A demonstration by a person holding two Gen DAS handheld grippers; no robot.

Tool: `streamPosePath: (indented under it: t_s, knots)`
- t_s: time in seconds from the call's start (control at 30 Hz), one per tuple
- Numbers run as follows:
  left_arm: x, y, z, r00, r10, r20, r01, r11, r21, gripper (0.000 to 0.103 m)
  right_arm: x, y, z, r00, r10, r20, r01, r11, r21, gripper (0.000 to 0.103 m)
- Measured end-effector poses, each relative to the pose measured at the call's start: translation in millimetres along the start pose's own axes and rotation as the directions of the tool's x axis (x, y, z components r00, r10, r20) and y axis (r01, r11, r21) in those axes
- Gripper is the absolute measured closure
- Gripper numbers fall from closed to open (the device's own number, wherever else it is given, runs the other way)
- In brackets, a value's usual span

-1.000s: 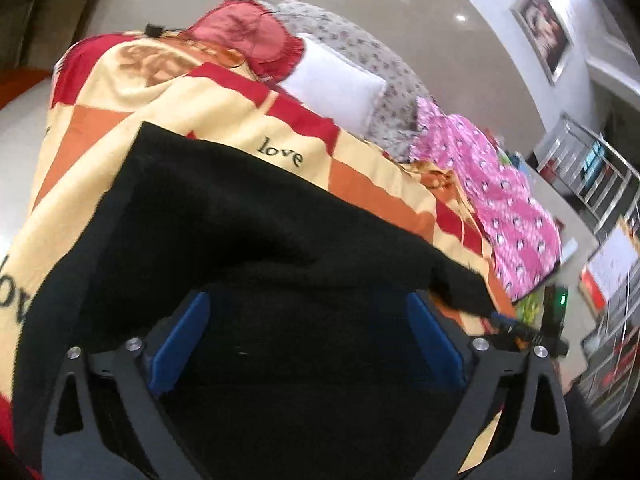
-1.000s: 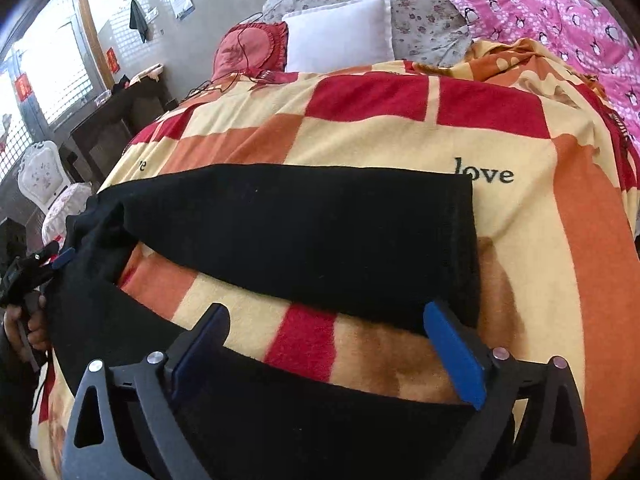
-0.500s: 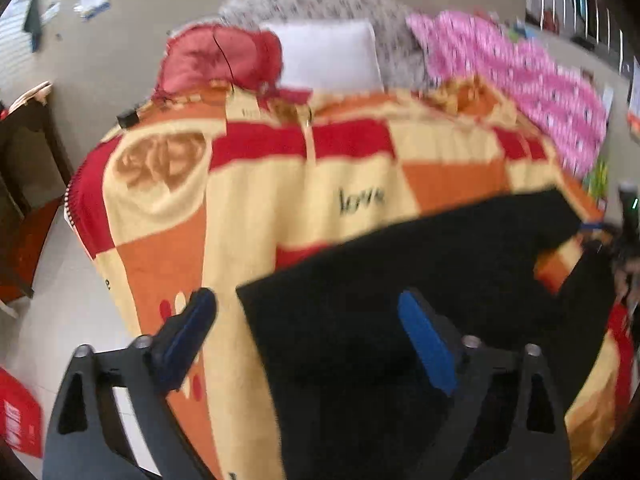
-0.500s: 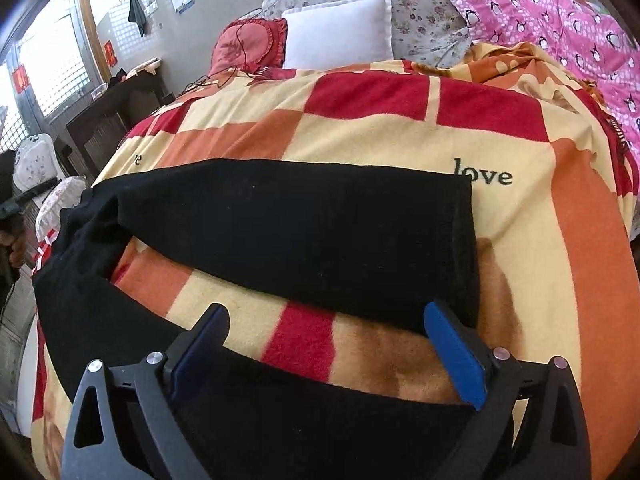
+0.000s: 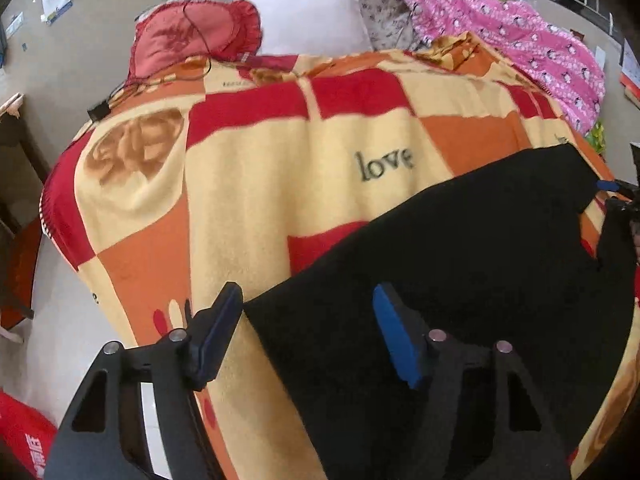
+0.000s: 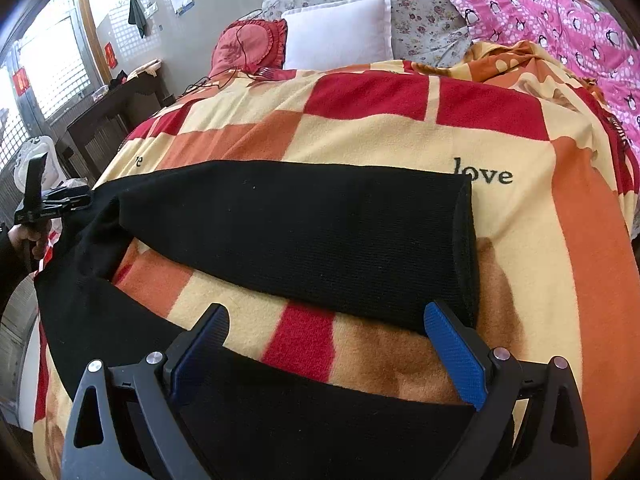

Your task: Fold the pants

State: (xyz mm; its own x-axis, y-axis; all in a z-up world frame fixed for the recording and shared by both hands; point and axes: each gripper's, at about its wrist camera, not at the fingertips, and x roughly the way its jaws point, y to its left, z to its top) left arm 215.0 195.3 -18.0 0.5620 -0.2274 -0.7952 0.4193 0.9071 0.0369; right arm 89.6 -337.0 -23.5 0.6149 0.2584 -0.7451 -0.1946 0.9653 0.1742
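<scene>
Black pants (image 6: 288,232) lie spread on the checked red, orange and yellow blanket (image 6: 360,128), legs apart in a V with blanket showing between them. In the left wrist view the pants (image 5: 460,264) fill the lower right. My left gripper (image 5: 308,320) is open and empty, straddling the left edge of the pants' waist end. It also shows at the far left of the right wrist view (image 6: 48,204). My right gripper (image 6: 326,336) is open and empty above the gap between the legs, near the far leg's cuff (image 6: 466,256).
A white pillow (image 6: 340,36), a red heart cushion (image 6: 248,46) with a cable, a floral pillow (image 6: 400,4) and a pink penguin quilt (image 6: 568,36) lie at the bed's head. A dark table (image 6: 116,112) stands left of the bed. Floor lies beyond the left bed edge (image 5: 64,320).
My left gripper has let go of the pants, swung away to the left and opened over the waist edge. The right gripper has stayed nearly still.
</scene>
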Motion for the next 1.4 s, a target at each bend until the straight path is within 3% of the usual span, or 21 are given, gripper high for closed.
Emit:
streamPosePath:
  t_s: [0.17, 0.27, 0.3, 0.37, 0.63, 0.7, 0.77, 0.8, 0.87, 0.97, 1.03, 1.1, 1.13, 1.3, 1.4]
  knots:
    - [3.2, 3.4, -6.3, 1.0, 0.004, 0.02, -0.003, 0.999, -0.038, 0.037, -1.2, -3.3, 0.1, 1.0, 0.02, 0.007, -0.02, 1.0, 0.016, 0.003]
    - [0.9, 4.0, -4.0, 0.999, 0.012, 0.032, -0.011, 0.999, -0.044, 0.055, -1.4, -4.4, 0.0, 1.0, 0.029, 0.011, -0.029, 0.999, 0.024, 0.003]
    - [-0.7, 3.5, -3.3, 0.999, 0.027, 0.031, -0.026, 0.999, -0.041, 0.074, -1.4, -4.5, 0.0, 1.0, 0.029, 0.01, -0.029, 0.999, 0.024, 0.003]
    - [-3.3, 4.7, -3.7, 1.0, 0.015, 0.015, -0.014, 0.999, -0.053, 0.093, -1.4, -4.4, -0.1, 1.0, 0.028, 0.011, -0.029, 0.999, 0.023, 0.003]
    - [-50.4, -16.8, -4.2, 0.991, 0.08, 0.11, -0.078, 0.997, -0.023, 0.095, -1.3, -3.0, 0.1, 1.0, 0.016, 0.007, -0.017, 1.0, 0.014, 0.003]
    - [-64.4, -24.1, 2.4, 0.982, 0.13, 0.136, -0.129, 0.992, -0.01, 0.095, -3.0, -2.6, 2.0, 1.0, 0.019, 0.001, -0.019, 1.0, 0.01, 0.004]
    - [-74.0, -29.0, 10.4, 0.968, 0.196, 0.158, -0.198, 0.98, -0.002, 0.095, -11.1, -8.1, 14.1, 0.994, 0.094, -0.054, -0.091, 0.994, 0.063, 0.008]
    - [-77.9, -31.8, 15.8, 0.956, 0.233, 0.176, -0.237, 0.971, 0.001, 0.095, -25.5, -15.8, 25.6, 0.991, 0.131, -0.03, -0.127, 0.986, 0.106, 0.01]
    - [-79.0, -37.8, 23.8, 0.929, 0.309, 0.204, -0.317, 0.949, 0.003, 0.095, -48.7, -32.3, 45.1, 0.997, 0.068, 0.038, -0.073, 0.983, 0.17, 0.008]
    - [-74.5, -41.8, 29.4, 0.907, 0.364, 0.21, -0.368, 0.93, -0.024, 0.095, -54.3, -60.9, 69.4, 1.0, -0.021, 0.011, 0.018, 0.962, 0.272, 0.009]
    - [-67.3, -46.6, 31.2, 0.89, 0.411, 0.2, -0.414, 0.91, -0.024, 0.095, -41.6, -75.7, 80.7, 0.999, -0.012, -0.039, 0.023, 0.953, 0.301, 0.016]
    - [-62.9, -47.5, 28.8, 0.881, 0.435, 0.186, -0.438, 0.899, -0.022, 0.095, -28.2, -83.9, 84.5, 0.998, 0.011, -0.065, 0.011, 0.943, 0.331, 0.041]
    - [-61.5, -47.5, 27.8, 0.881, 0.438, 0.178, -0.441, 0.897, -0.023, 0.095, -20.8, -90.0, 86.2, 0.997, 0.018, -0.072, 0.009, 0.934, 0.357, 0.046]
    - [-64.6, -39.8, 20.9, 0.899, 0.395, 0.19, -0.387, 0.919, -0.08, 0.095, 10.4, -106.2, 88.2, 0.993, 0.013, -0.117, 0.033, 0.923, 0.382, 0.061]
    - [-65.3, -41.3, 19.6, 0.891, 0.402, 0.212, -0.394, 0.916, -0.078, 0.095, 23.1, -106.4, 91.1, 0.993, 0.009, -0.122, 0.035, 0.933, 0.357, 0.064]
